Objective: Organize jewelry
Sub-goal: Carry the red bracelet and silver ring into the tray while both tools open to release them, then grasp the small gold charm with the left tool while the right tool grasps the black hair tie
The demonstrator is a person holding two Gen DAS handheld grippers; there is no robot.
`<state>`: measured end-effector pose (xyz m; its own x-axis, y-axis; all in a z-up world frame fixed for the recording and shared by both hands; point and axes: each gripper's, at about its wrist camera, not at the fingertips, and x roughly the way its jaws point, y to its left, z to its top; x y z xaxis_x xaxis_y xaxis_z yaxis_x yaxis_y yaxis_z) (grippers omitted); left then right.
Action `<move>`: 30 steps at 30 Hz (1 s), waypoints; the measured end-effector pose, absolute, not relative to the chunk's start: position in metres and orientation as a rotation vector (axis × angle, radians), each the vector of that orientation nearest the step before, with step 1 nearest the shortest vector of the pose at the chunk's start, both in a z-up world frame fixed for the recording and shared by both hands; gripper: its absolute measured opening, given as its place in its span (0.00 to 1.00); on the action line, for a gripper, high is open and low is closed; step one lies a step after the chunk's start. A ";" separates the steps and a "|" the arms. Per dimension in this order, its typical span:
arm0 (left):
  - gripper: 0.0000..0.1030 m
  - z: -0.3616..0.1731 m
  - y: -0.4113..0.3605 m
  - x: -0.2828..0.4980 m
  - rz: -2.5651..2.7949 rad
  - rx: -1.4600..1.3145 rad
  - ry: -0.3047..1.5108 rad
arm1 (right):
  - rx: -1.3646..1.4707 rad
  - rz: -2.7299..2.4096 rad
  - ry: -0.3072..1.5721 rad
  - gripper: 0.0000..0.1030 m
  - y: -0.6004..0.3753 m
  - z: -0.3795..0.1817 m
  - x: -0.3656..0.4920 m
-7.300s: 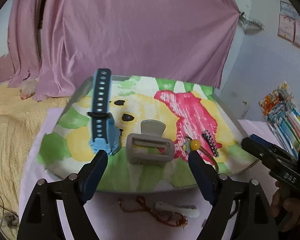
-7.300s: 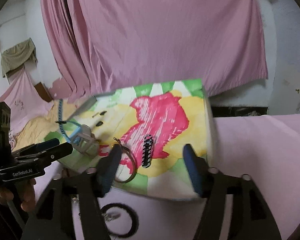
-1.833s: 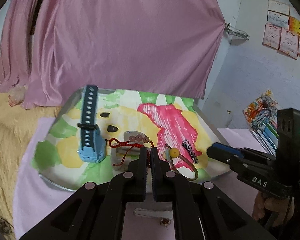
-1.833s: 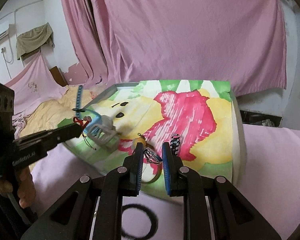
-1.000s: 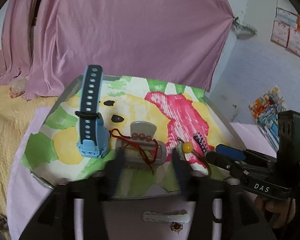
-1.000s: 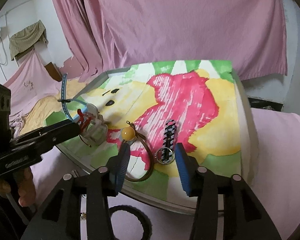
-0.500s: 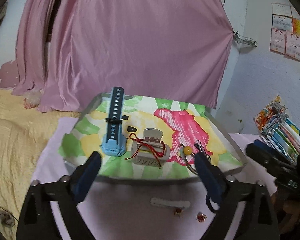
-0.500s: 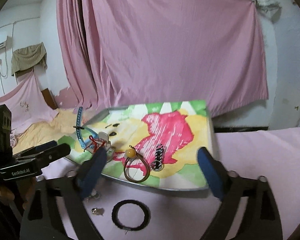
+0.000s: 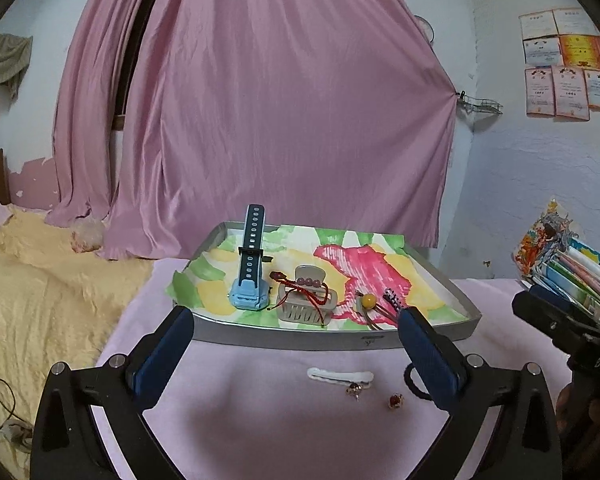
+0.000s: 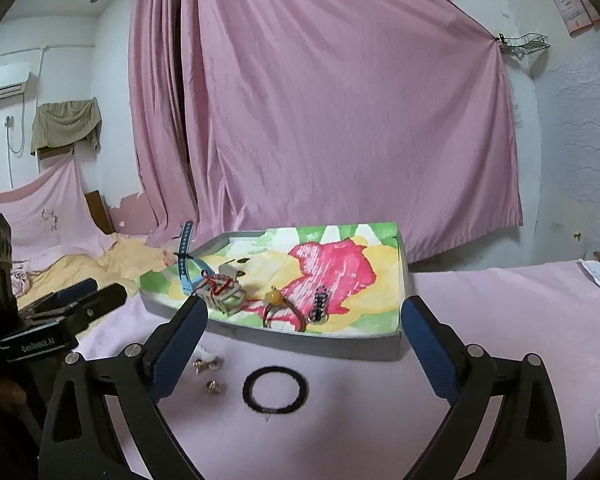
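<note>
A grey tray [image 9: 300, 338] lined with a colourful drawing holds a blue watch [image 9: 250, 272], a grey claw clip [image 9: 306, 308] draped with a red string bracelet [image 9: 306, 282], a yellow-bead hair tie [image 9: 368, 301] and a black-and-white clip [image 9: 392, 298]. A white hair clip [image 9: 340, 375] and two small earrings [image 9: 355, 389] lie on the pink cloth in front of the tray. A black ring [image 10: 275, 390] lies there too. My left gripper [image 9: 296, 340] is open and empty, back from the tray's near rim. My right gripper [image 10: 304, 340] is open and empty above the black ring.
A stack of colourful packets [image 9: 572, 264] lies at the right. A yellow blanket [image 9: 40, 280] covers the bed at the left, with cables [image 9: 0, 420] beside it. A pink curtain [image 9: 280, 120] hangs behind the tray.
The left gripper opened and left the red bracelet on the claw clip. The right gripper opened and left a small ring by the black-and-white clip. Both pulled back from the tray.
</note>
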<state>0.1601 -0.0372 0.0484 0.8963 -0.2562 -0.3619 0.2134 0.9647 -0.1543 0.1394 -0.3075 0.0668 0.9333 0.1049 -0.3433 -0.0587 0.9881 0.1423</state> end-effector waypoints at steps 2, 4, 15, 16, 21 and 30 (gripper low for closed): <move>0.99 0.049 -0.037 0.157 -0.243 -0.102 0.390 | 0.126 0.082 0.370 0.93 -0.308 0.065 0.137; 0.99 0.048 -0.036 0.155 -0.242 -0.085 0.399 | 0.119 0.086 0.386 0.93 -0.307 0.062 0.136; 0.99 0.031 -0.044 0.165 -0.250 0.009 0.538 | 0.101 0.100 0.529 0.93 -0.305 0.049 0.149; 0.99 0.029 -0.045 0.166 -0.254 0.012 0.556 | 0.106 0.101 0.542 0.93 -0.305 0.048 0.150; 0.99 0.020 -0.047 0.176 -0.272 0.008 0.647 | 0.132 0.100 0.637 0.93 -0.309 0.036 0.160; 0.87 0.010 -0.055 0.188 -0.313 0.016 0.734 | 0.100 0.107 0.766 0.65 -0.307 0.021 0.176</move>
<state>0.1876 -0.0550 0.0103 0.6979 -0.2755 -0.6611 0.2868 0.9533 -0.0946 0.1757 -0.3073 0.0211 0.7158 0.1327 -0.6856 -0.0602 0.9899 0.1287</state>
